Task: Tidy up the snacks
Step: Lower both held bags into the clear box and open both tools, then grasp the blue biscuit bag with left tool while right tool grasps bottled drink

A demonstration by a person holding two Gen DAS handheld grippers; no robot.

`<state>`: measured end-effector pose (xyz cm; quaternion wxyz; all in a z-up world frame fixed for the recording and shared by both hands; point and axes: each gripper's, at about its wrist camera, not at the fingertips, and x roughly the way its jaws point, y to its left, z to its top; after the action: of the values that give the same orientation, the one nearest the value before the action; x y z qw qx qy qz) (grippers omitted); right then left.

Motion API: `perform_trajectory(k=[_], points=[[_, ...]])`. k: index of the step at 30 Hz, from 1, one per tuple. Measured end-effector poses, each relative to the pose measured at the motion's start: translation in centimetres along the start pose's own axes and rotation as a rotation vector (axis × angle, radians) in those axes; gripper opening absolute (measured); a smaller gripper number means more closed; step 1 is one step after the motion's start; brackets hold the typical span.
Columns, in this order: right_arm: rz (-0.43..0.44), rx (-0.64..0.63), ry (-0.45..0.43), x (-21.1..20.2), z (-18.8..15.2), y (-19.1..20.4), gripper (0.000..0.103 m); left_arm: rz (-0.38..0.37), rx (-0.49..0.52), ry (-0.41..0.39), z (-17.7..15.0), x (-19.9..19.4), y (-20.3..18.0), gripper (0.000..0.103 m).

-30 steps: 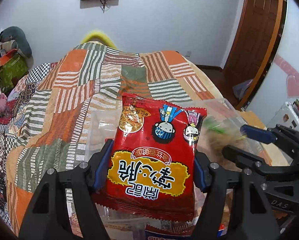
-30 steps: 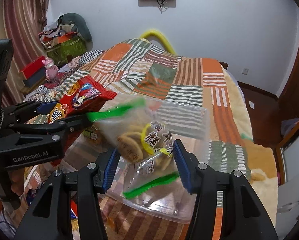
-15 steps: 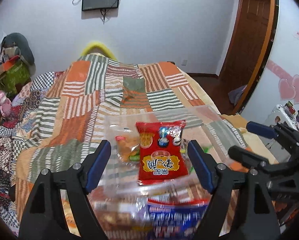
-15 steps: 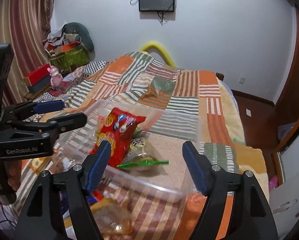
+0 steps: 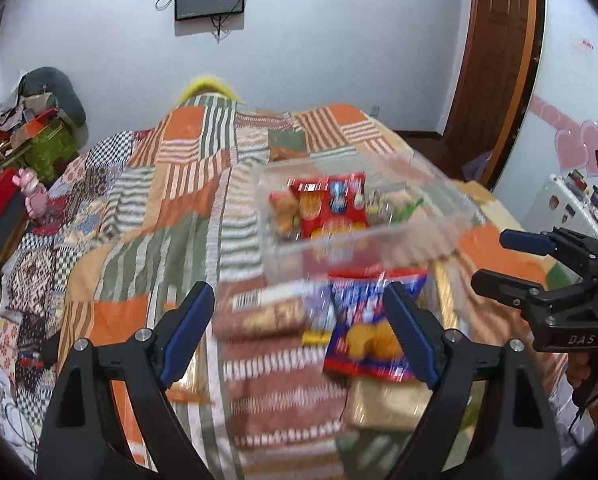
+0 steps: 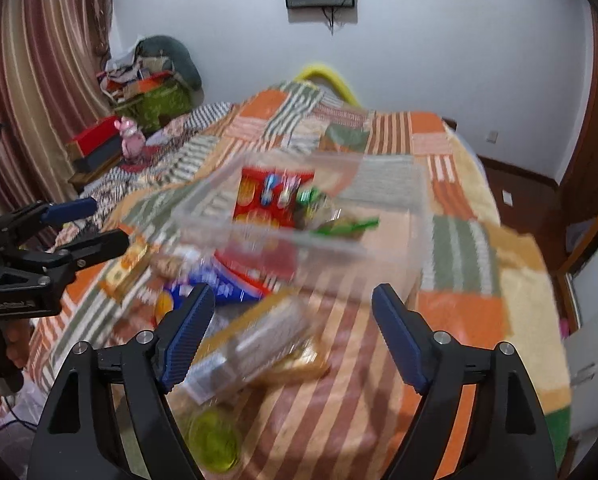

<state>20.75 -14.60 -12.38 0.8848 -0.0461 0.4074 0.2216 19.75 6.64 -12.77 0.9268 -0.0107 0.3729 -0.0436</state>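
Left gripper (image 5: 299, 330) hangs above the patchwork bedspread (image 5: 171, 184), pitched steeply downward, jaws spread wide with nothing between the blue ribbed pads; they have just been opening. Right gripper (image 6: 289, 330) sits beside it in the same downward pitch, jaws likewise parted and empty, also just widened. Each gripper shows at the side of the other's view, black-framed with blue fingertips.

Clear plastic bin (image 5: 439, 196) stands on the bedspread beyond both grippers, rectangular, rigid and transparent, near the bed's right edge in the left wrist view. Inside it a red snack packet (image 5: 331, 204) lies flat, glossy foil, its long axis running away from the cameras, printed top toward the far wall. Just beside it in the bin lies a clear zip bag with a green seal strip (image 6: 347, 226), crumpled; its contents are too blurred to tell.

Nearer the grippers, outside the bin, loose snacks lie on the bedspread: a blue-and-red chip bag (image 5: 373, 328) touching the bin's near wall, and a brown packet with a barcode (image 5: 267, 312) to its left, long axis crosswise. Motion blur softens these.
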Motion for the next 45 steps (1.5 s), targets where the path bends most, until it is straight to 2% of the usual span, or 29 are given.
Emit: perform_trajectory(k=[5, 12, 18, 23, 27, 28, 34, 37, 40, 45], points=[[0.04, 0.039, 0.076, 1.7, -1.9, 1.1, 0.079, 0.003, -0.013, 0.045, -2.8, 0.3, 0.5, 0.087], [0.059, 0.062, 0.098, 3.2, -2.2, 2.2, 0.078, -0.014, -0.026, 0.066, -4.6, 0.6, 0.6, 0.087], [0.115, 0.124, 0.11, 3.2, -2.7, 1.8, 0.055, -0.035, -0.042, 0.068, -4.4, 0.8, 0.4, 0.087], [0.122, 0.135, 0.091, 2.6, -2.5, 1.6, 0.032, -0.052, -0.034, 0.058, -3.8, 1.0, -0.6, 0.087], [0.107, 0.111, 0.055, 1.8, -1.8, 1.6, 0.017, -0.073, -0.035, 0.068, -3.2, 1.7, -1.5, 0.087], [0.102, 0.102, 0.044, 1.6, -1.6, 1.5, 0.0, -0.08, -0.039, 0.07, -3.1, 1.9, -1.6, 0.087], [0.097, 0.084, 0.063, 1.3, -1.5, 0.7, 0.003, -0.122, -0.066, 0.095, -2.4, 3.7, -2.9, 0.087], [0.074, 0.073, 0.065, 1.2, -1.8, 0.6, 0.006, -0.118, -0.066, 0.117, -2.3, 5.0, -3.5, 0.087], [0.067, 0.06, 0.068, 1.2, -1.9, 0.6, 0.016, -0.083, -0.062, 0.121, -2.2, 6.1, -3.9, 0.087], [0.055, 0.055, 0.043, 1.2, -1.4, 0.4, 0.031, -0.089, -0.101, 0.125, -1.9, 7.6, -3.5, 0.087]])
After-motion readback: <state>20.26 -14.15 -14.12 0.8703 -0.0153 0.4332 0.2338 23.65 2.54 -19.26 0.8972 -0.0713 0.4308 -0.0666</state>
